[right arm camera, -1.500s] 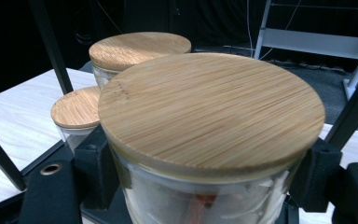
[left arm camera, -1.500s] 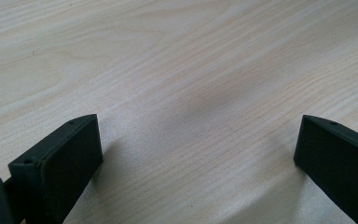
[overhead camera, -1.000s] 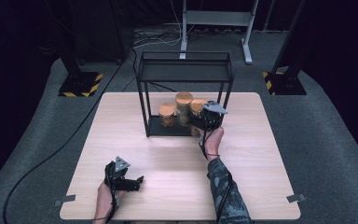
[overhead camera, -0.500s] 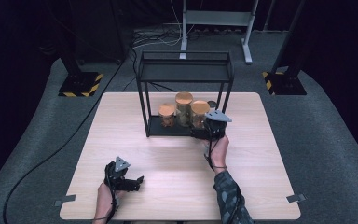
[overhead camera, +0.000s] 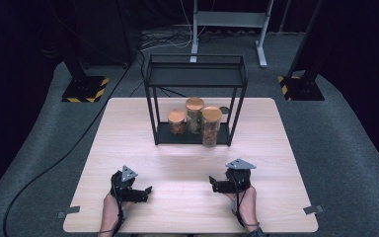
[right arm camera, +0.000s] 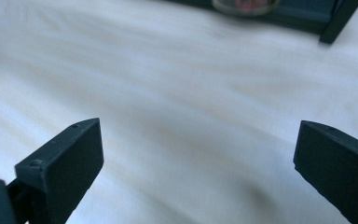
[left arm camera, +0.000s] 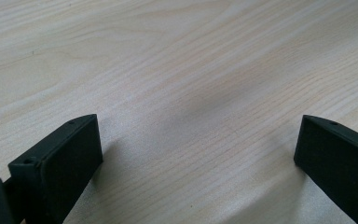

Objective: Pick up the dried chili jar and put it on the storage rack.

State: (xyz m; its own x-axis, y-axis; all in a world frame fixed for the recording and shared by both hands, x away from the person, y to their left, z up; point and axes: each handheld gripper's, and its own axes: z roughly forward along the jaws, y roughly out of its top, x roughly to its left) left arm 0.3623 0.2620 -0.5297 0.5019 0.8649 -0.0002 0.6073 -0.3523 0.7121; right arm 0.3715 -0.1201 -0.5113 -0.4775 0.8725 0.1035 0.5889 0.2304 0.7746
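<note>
From the high view we see both grippers low over the near part of the wooden table [overhead camera: 128,123], the left gripper [overhead camera: 145,190] at the left and the right gripper [overhead camera: 213,183] at the right, well apart from each other and from the black wire rack [overhead camera: 196,74] at the far side. Three cork-lidded jars stand on the rack's bottom shelf: a short jar [overhead camera: 176,121], a tall jar [overhead camera: 194,114] behind it and a front jar [overhead camera: 211,126] at the shelf's right end, which is the nearest to our right gripper. The right gripper view adds what the high view cannot: its jaws stand wide apart, having just been opening, with only blurred tabletop between them and the rack's base [right arm camera: 307,18] at the top edge. The left gripper view shows its jaws equally wide apart over bare wood grain.
</note>
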